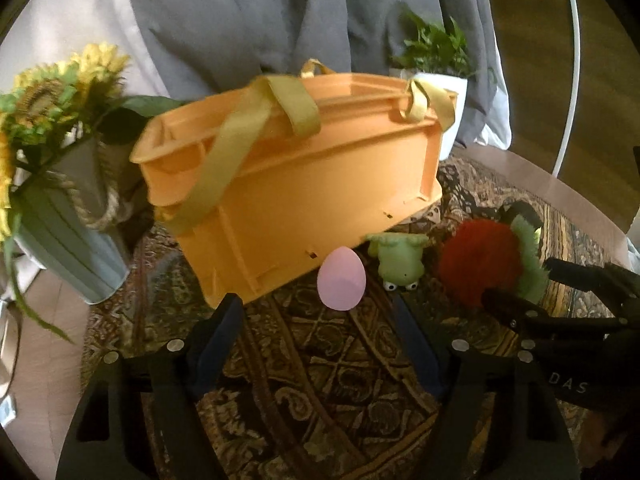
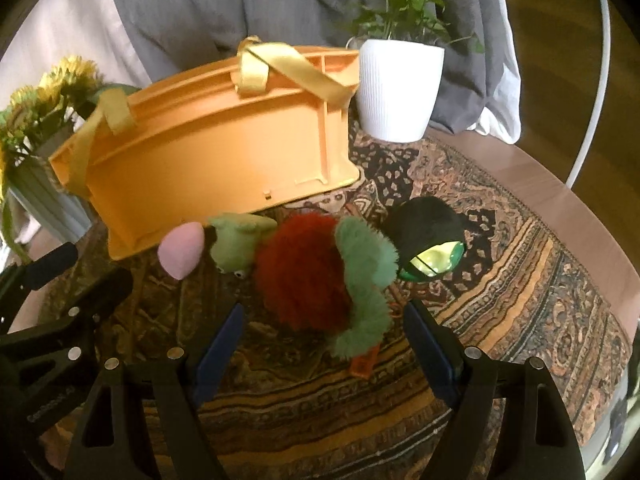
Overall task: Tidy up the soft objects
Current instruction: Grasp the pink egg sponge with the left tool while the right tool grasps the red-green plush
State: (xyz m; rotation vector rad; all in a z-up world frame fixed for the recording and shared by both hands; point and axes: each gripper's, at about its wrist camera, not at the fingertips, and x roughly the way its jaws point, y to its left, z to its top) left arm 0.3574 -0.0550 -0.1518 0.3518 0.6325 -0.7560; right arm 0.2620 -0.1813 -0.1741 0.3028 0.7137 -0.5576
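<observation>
An orange plastic crate (image 1: 312, 184) (image 2: 216, 152) with yellow straps stands on the patterned rug. In front of it lie a pink egg-shaped sponge (image 1: 342, 278) (image 2: 182, 254), a green frog toy (image 1: 398, 258) (image 2: 236, 244), a red fluffy plush with a green fringe (image 1: 480, 264) (image 2: 304, 272) and a black ball toy with a yellow-green patch (image 2: 428, 236). My left gripper (image 1: 316, 316) (image 2: 80, 276) is open, and the pink sponge sits just beyond its tips. My right gripper (image 2: 324, 314) (image 1: 540, 286) is open, its fingers either side of the red plush's near end without pressing it.
A grey metal bucket of sunflowers (image 1: 68, 232) (image 2: 36, 196) stands left of the crate. A white pot with a green plant (image 1: 448, 96) (image 2: 396, 88) stands at its right end. Grey cloth (image 1: 260, 12) hangs behind. The table edge (image 2: 560, 184) curves along the right.
</observation>
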